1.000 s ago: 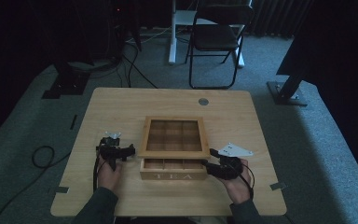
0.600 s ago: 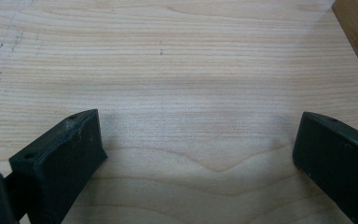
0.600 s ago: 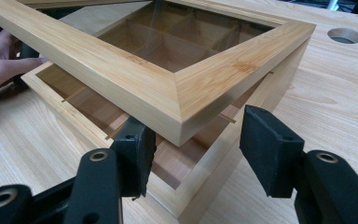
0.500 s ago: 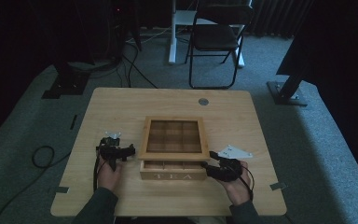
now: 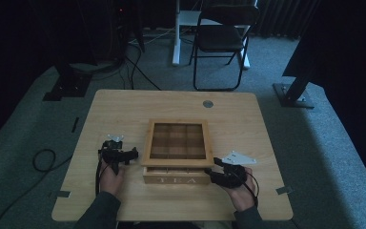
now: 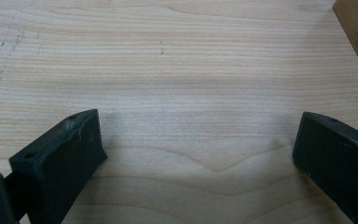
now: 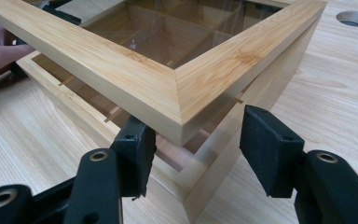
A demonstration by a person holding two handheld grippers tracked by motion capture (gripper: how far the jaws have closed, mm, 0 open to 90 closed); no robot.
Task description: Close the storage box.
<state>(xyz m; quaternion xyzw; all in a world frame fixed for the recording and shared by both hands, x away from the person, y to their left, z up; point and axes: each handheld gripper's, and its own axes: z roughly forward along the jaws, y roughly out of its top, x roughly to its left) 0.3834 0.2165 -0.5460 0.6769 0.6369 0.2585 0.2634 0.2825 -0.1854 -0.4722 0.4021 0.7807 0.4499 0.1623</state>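
My right gripper point(image 7: 193, 149), jaws apart, straddles the raised lid point(image 7: 168, 84) corner; my left gripper point(image 6: 200, 154) gapes over bare counter point(image 6: 177, 56).

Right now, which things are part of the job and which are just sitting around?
In play:
tea box, its glass lid lifted at one corner
right gripper, jaws open around that corner
left gripper, open over bare table

Idle:
folding chair
floor cables
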